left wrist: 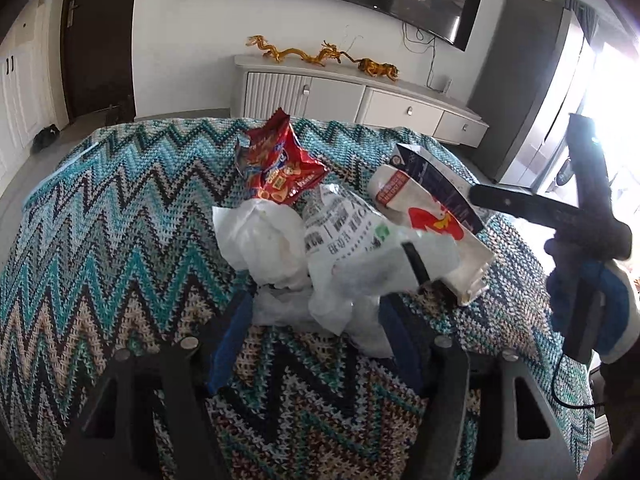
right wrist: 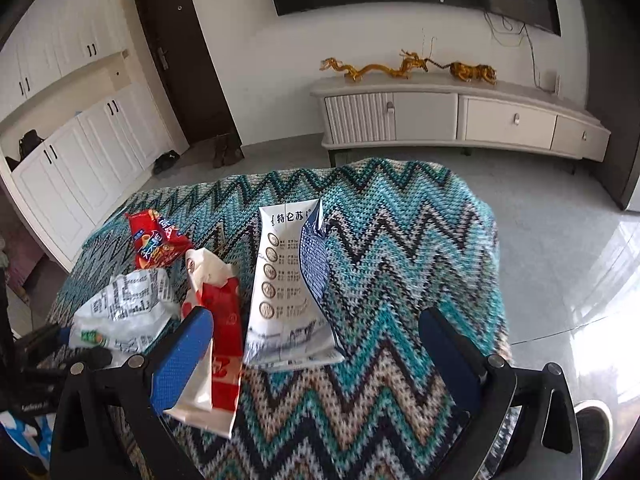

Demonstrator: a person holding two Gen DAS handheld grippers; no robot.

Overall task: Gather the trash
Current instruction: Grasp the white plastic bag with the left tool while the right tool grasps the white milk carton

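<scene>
Trash lies in a heap on a table under a zigzag knit cloth (left wrist: 100,220). It includes a red snack bag (left wrist: 280,164), a white tissue wad (left wrist: 264,240), a printed clear plastic bag (left wrist: 352,232), a red-and-white paper pouch (left wrist: 424,208) and a flattened blue-and-white milk carton (right wrist: 288,280). My left gripper (left wrist: 316,300) is low over the near side of the heap. Its blue pads stand on either side of the crumpled plastic, and I see no squeeze. My right gripper (right wrist: 316,316) is wide open; the carton lies just ahead between its fingers, and the pouch (right wrist: 218,320) lies beside the left finger.
The cloth's right edge (right wrist: 492,240) drops to a glossy tiled floor. A white TV cabinet (right wrist: 460,116) with golden dragon figures stands across the room under a wall TV. A dark door (right wrist: 180,52) and white cupboards are at the left. A person's shoe (right wrist: 592,420) is at lower right.
</scene>
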